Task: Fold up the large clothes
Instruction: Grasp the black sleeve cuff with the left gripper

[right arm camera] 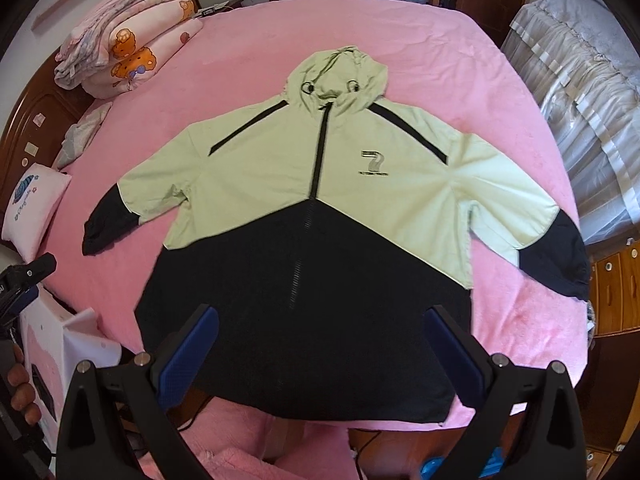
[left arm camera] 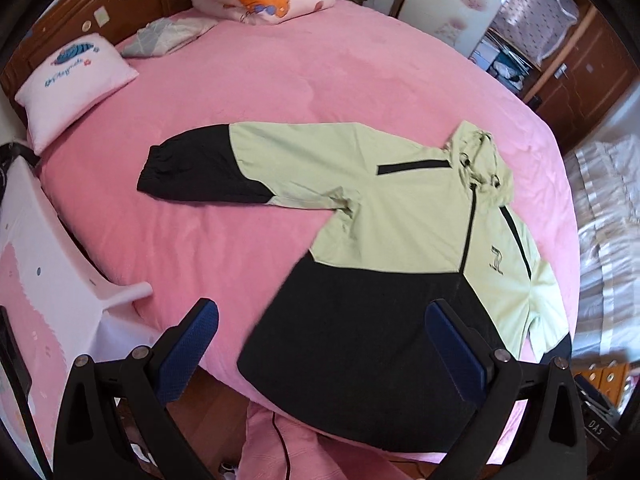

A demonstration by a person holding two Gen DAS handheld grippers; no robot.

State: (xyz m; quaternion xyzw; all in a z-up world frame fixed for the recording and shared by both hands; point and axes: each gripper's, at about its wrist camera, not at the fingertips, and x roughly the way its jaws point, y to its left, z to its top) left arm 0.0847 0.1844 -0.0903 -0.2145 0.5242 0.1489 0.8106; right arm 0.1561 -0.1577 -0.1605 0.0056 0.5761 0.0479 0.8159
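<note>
A light green and black hooded jacket (right arm camera: 320, 208) lies spread flat, front up, on the pink bed (right arm camera: 400, 32), hood toward the far side, both sleeves out to the sides. In the left wrist view the jacket (left arm camera: 400, 220) lies to the right, its left sleeve stretched toward the pillow. My left gripper (left arm camera: 322, 340) is open and empty above the jacket's black hem at its left edge. My right gripper (right arm camera: 322, 344) is open and empty above the middle of the black hem. The other gripper's tip (right arm camera: 32, 268) shows at the left edge.
Folded quilts (right arm camera: 124, 56) are stacked at the bed's far left corner. A pink pillow (left arm camera: 72, 80) lies by the wooden headboard (left arm camera: 92, 4). A white chair or box (left arm camera: 48, 272) stands at the bed's left side. Wooden cabinets (right arm camera: 616, 280) stand to the right.
</note>
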